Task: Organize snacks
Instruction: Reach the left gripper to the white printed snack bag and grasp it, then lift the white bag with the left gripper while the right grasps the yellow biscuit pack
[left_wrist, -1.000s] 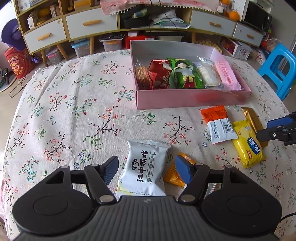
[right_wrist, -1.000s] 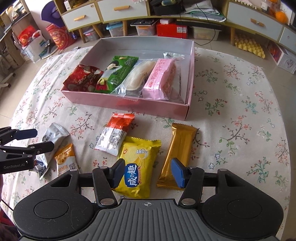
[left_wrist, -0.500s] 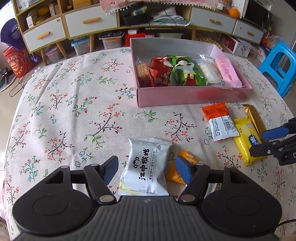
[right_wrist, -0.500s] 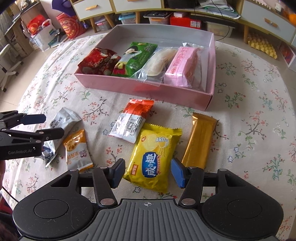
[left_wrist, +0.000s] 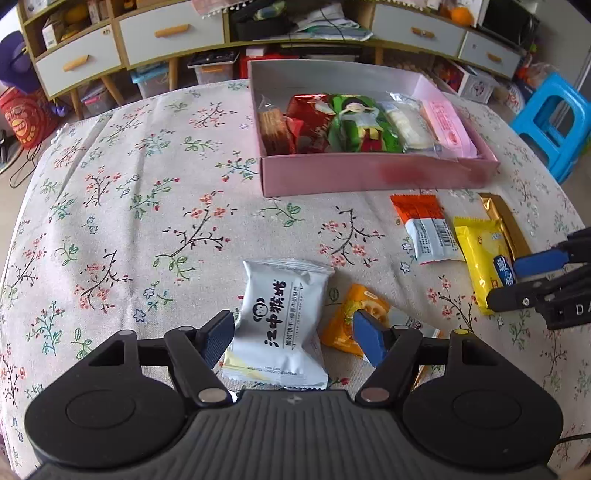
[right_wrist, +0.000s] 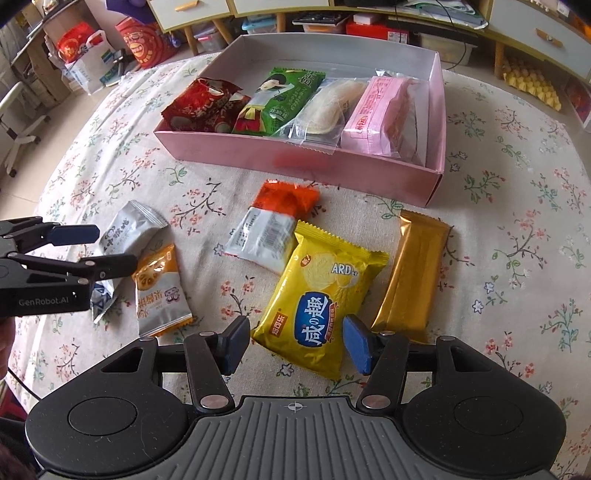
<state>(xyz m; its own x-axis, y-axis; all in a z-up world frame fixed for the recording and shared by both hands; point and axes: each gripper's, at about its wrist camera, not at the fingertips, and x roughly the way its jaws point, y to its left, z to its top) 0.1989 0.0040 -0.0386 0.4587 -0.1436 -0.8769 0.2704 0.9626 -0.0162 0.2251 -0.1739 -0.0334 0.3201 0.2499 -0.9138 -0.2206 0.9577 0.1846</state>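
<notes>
Left wrist view: my left gripper (left_wrist: 293, 334) stands open astride the white snack packet (left_wrist: 282, 321) on the tabletop (left_wrist: 110, 221), pads not pressing it; its jaws have just been opening.

Right wrist view: my right gripper (right_wrist: 295, 343) hangs open around the yellow chip packet (right_wrist: 317, 288), gripping nothing, near the pink box (right_wrist: 295, 166).

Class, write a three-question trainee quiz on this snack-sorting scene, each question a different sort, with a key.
1. True or false: the left claw is shut on the white snack pack.
2. How many packets lie loose on the floral tablecloth, outside the pink box?
3. Which packet lies between the right claw fingers? A. gold bar B. yellow chip packet C. orange-and-white packet

Key: 1 false; 2 five; 3 B
</notes>
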